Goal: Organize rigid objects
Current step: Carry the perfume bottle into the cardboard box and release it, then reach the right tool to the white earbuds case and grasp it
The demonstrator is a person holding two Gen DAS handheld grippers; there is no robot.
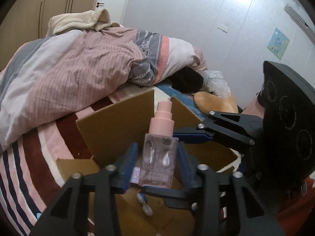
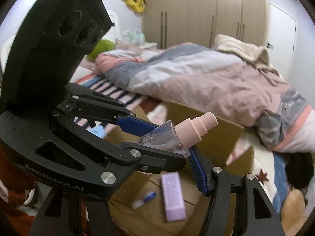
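A clear bottle with a pink pump cap (image 1: 159,153) is held upright between the blue pads of my left gripper (image 1: 157,157), above an open cardboard box (image 1: 118,125) on the bed. In the right wrist view the same bottle (image 2: 177,135) lies across the frame, gripped by the left gripper (image 2: 157,137), which comes in from the left. My right gripper (image 1: 196,135) reaches in from the right just behind the bottle; its jaws stand apart, and one blue pad (image 2: 196,169) sits just under the bottle. A lilac bar (image 2: 173,194) and a small blue-white tube (image 2: 143,199) lie inside the box.
A rumpled pink and grey duvet (image 1: 78,68) with a cream towel (image 1: 78,22) lies behind the box. A striped blanket (image 1: 29,157) covers the bed. A black item, crumpled clear plastic (image 1: 216,82) and a tan cushion (image 1: 214,101) lie at the far right. Wardrobe doors stand behind.
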